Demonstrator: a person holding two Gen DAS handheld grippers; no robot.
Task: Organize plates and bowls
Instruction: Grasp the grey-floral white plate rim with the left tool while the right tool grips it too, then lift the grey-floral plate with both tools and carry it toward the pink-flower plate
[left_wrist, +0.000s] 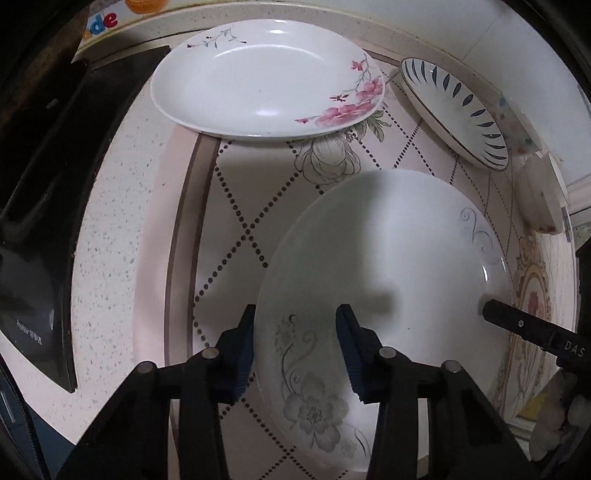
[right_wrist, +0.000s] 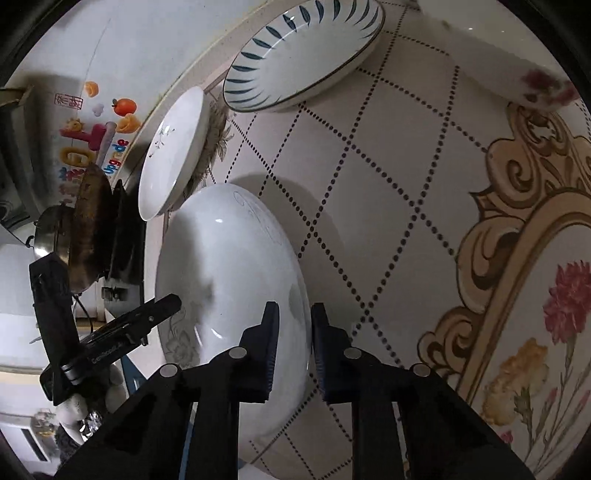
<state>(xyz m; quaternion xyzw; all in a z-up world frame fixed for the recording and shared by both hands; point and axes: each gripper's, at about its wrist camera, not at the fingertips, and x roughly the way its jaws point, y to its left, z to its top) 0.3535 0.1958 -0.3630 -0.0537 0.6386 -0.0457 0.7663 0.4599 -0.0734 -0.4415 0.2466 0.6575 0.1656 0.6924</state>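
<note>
Left wrist view shows the left gripper (left_wrist: 295, 354) straddling the grey-flowered plate's (left_wrist: 388, 295) rim at 7 o'clock, jaws narrowed around it, pad contact unclear. At the plate's opposite edge, the right gripper (right_wrist: 293, 347) pinches the rim nearly closed. Judged step: a two-handed pickup; next comes a level lift, probably toward the pink-blossom plate (left_wrist: 266, 77) at 12 o'clock. The blue-leaf plate (left_wrist: 454, 110) sits at 2 o'clock. All three are empty.

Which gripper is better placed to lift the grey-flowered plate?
Right gripper: its jaws look closed on the grey-flowered plate rim. The left gripper straddles the opposite rim with visible gaps.
</note>
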